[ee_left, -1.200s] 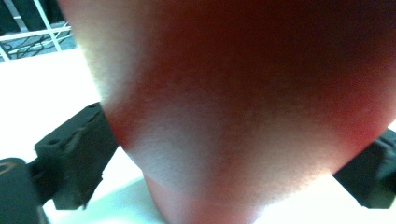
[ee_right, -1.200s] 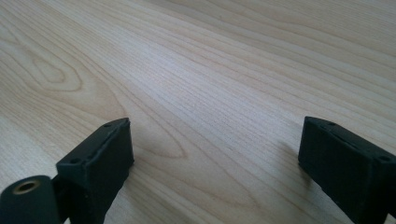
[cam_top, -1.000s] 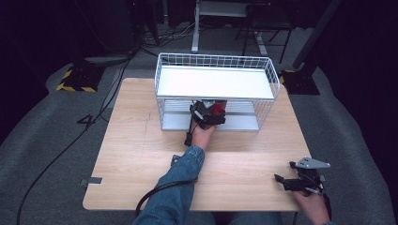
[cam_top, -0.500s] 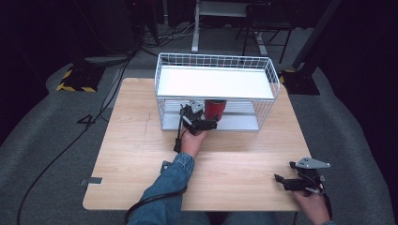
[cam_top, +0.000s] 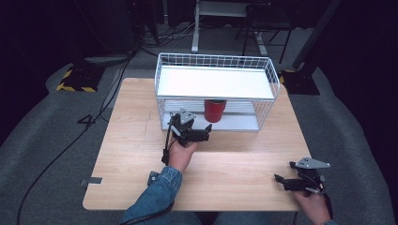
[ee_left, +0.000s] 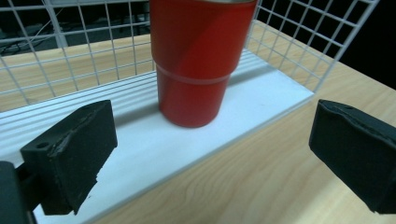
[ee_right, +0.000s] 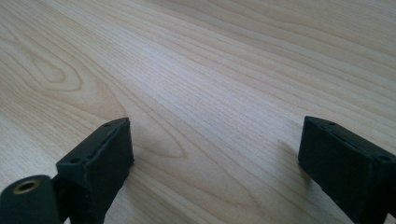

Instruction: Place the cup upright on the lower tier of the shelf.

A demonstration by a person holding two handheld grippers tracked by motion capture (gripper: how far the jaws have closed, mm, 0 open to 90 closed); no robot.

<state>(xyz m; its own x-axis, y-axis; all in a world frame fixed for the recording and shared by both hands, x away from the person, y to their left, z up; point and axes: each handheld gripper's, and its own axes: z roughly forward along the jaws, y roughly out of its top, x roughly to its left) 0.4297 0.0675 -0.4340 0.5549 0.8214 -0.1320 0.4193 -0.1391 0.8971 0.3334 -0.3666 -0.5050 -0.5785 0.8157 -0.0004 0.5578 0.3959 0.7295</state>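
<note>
A red cup [cam_top: 215, 110] stands upright on the lower white shelf of a white wire rack [cam_top: 216, 63] at the back of the wooden table. In the left gripper view the red cup [ee_left: 198, 56] rises just beyond the two black jaws. My left gripper [cam_top: 199, 132] is open, a short way in front of the rack, with nothing between its jaws. My right gripper [cam_top: 283, 181] rests low over the table near the front right corner, open and empty; its own view [ee_right: 215, 158] looks down on bare wood grain.
The rack's upper white shelf [cam_top: 213, 84] overhangs the cup. The lower shelf's front lip [ee_left: 196, 154] lies just ahead of the left jaws. A cable [cam_top: 165, 145] trails from the left gripper. Beyond the table edges are grey floor, cables and dark stands.
My left gripper let go of the red cup, which now stands on the lower shelf. It opened and drew back toward me and to the left. The right gripper stayed put.
</note>
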